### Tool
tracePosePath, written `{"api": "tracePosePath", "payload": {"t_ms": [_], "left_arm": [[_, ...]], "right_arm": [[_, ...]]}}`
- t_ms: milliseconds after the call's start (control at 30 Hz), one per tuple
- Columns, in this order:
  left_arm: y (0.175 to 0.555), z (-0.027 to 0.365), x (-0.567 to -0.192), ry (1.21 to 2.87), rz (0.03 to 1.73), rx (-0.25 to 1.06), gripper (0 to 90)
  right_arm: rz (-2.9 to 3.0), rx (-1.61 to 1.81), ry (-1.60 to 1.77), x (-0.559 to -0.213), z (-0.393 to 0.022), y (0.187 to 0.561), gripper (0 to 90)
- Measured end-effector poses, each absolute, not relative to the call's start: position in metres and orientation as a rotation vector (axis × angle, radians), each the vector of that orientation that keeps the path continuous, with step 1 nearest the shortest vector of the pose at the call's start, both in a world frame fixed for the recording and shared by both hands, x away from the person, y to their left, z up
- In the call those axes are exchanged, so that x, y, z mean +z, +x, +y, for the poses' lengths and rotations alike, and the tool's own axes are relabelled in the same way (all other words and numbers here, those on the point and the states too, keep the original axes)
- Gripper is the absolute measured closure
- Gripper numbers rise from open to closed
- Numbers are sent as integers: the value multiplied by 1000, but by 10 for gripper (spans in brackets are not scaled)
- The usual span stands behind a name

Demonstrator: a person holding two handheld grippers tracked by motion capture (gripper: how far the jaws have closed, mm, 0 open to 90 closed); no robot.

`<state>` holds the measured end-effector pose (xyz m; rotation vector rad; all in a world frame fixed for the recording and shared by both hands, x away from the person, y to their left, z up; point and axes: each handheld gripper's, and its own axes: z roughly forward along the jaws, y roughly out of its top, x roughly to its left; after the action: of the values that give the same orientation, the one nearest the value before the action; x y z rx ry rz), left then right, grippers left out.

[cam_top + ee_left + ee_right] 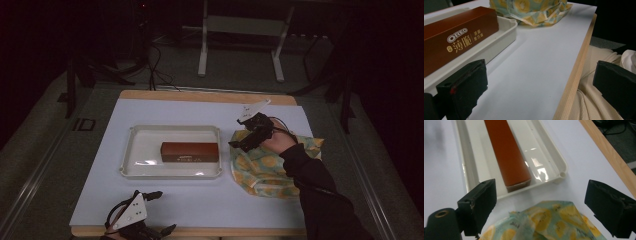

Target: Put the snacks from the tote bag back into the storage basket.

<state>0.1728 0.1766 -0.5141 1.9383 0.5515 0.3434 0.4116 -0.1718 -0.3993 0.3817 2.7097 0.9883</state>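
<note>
On the table (pixel 200 200) a white tray (pixel 131 150) holds a brown Oreo box (pixel 190 151) lying flat. Just right of the tray lies a crumpled lemon-print bag (pixel 260 170). The right gripper (pixel 246 142) hovers over the bag's near corner, jaws spread wide and empty. The left gripper (pixel 165 212) rests at the table's near edge, jaws also wide apart, gripping nothing.

Glossy plastic tray (pixel 127 150), crinkled bag (pixel 260 170)
</note>
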Motion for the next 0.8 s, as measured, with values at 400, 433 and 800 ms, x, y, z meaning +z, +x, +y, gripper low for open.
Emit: {"api": "tracePosePath", "payload": {"t_ms": [400,433,800], "left_arm": [[173,176,-514,1942,551,342,0],[173,176,-514,1943,550,342,0],[173,176,-514,1941,549,342,0]], "right_arm": [[2637,1004,480,-405,-197,401,107],[2635,1009,486,-406,-199,400,107],[2437,1120,595,-411,-223,379,107]]}}
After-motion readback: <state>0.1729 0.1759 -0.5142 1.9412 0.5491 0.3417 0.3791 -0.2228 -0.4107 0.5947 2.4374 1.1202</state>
